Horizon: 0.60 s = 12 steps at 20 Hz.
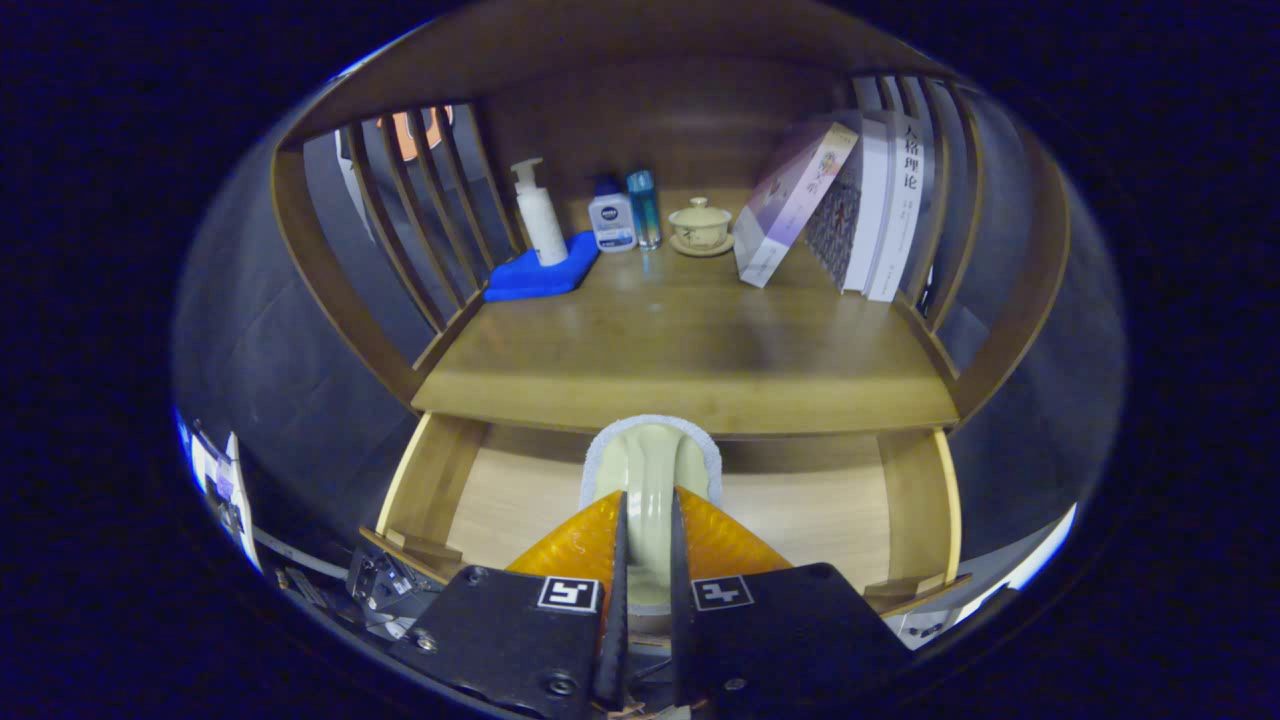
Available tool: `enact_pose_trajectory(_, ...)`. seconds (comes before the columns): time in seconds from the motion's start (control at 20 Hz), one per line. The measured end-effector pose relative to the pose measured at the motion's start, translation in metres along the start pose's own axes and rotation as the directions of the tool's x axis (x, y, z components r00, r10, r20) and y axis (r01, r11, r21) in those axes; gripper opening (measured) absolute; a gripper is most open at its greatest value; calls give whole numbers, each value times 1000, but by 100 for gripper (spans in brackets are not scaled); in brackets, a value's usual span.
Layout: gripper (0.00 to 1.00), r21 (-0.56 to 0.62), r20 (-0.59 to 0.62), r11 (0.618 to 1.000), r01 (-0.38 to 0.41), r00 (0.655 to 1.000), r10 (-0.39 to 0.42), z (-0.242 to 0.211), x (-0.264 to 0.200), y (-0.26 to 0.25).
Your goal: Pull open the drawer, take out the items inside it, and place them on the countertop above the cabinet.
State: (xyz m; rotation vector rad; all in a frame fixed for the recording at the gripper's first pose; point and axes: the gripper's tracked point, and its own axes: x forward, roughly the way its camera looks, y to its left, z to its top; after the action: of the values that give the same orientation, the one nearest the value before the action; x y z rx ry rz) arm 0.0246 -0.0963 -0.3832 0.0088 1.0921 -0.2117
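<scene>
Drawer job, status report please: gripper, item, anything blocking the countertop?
Gripper shut on pale green item, held over the open drawer. Countertop front bare; bottles, lidded cup, books stand at the back.

blue tray [535, 277], pale green brush [651, 480]

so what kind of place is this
Probably a home-style wooden cabinet set up for practice: an open drawer under a countertop holding a pump bottle, a lidded teacup and books. The gripper is shut on a pale green item.
</scene>
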Motion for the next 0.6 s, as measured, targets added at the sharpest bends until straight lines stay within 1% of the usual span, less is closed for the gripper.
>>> enact_pose_trajectory(0.25,21,-9,32,1000,7,999,-7,35,-9,1)
enact_pose_trajectory(0.45,21,-26,60,999,26,998,-24,71,1,8)
enact_pose_trajectory(0.6,21,-26,65,998,56,996,-55,96,20,8)
